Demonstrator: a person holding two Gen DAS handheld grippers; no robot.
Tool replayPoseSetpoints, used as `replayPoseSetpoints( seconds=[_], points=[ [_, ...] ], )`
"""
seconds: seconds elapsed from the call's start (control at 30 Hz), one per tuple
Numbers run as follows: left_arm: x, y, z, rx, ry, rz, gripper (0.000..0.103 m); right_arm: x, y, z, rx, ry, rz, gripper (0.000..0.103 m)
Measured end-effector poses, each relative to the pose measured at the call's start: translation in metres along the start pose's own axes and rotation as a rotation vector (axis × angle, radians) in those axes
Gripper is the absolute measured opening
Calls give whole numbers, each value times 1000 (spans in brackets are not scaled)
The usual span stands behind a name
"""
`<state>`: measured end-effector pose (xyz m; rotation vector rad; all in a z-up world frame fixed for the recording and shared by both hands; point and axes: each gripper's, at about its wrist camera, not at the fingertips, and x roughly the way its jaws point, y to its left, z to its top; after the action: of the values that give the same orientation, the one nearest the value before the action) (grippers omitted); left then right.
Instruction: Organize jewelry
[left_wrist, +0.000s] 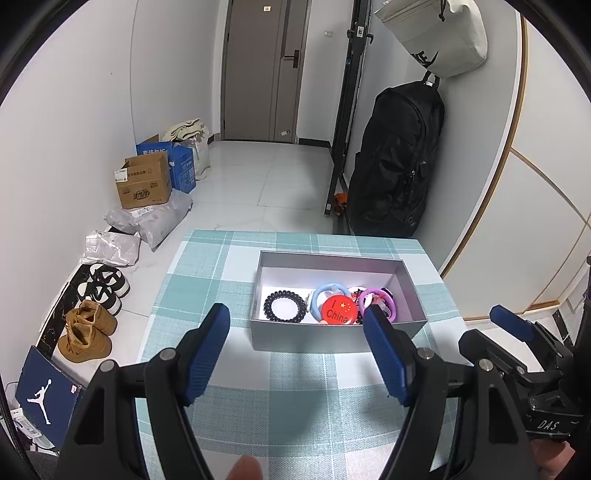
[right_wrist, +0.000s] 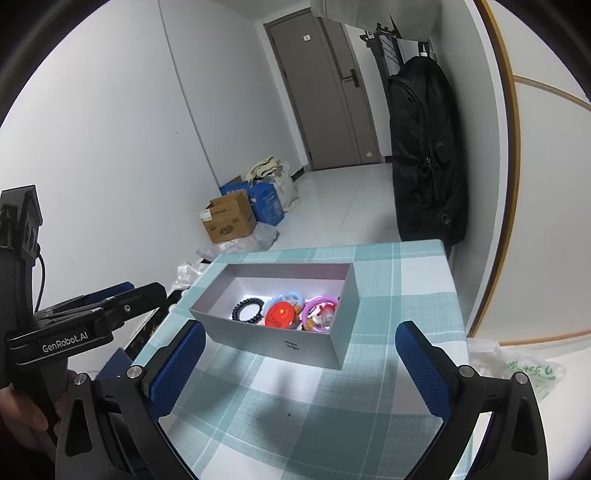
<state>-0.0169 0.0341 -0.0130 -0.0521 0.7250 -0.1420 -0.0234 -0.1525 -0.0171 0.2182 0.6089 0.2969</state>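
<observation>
A grey open box (left_wrist: 325, 338) stands on a teal checked tablecloth (left_wrist: 295, 398). Inside lie a black coil bracelet (left_wrist: 285, 307), a light blue ring (left_wrist: 325, 291), a red round badge (left_wrist: 340, 310) and a purple ring (left_wrist: 391, 301). My left gripper (left_wrist: 297, 325) is open and empty, just in front of the box. The box also shows in the right wrist view (right_wrist: 295, 345), with the black bracelet (right_wrist: 247, 308), the red badge (right_wrist: 280, 314) and the purple ring (right_wrist: 319, 304). My right gripper (right_wrist: 301, 339) is open and empty, in front of the box.
The table's far edge (left_wrist: 303, 233) drops to a tiled floor. Cardboard boxes (left_wrist: 144, 184), plastic bags (left_wrist: 155, 221) and shoes (left_wrist: 88, 328) lie on the left. A black backpack (left_wrist: 395, 162) hangs at the right wall. The right gripper's body (left_wrist: 524, 354) shows at the right.
</observation>
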Motion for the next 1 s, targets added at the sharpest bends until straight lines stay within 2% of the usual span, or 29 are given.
replayPoseSetpoints(
  seconds=[1.0],
  points=[
    [1, -3, 2, -4, 6, -23, 71, 0, 3, -3, -5, 22, 4, 103]
  ],
)
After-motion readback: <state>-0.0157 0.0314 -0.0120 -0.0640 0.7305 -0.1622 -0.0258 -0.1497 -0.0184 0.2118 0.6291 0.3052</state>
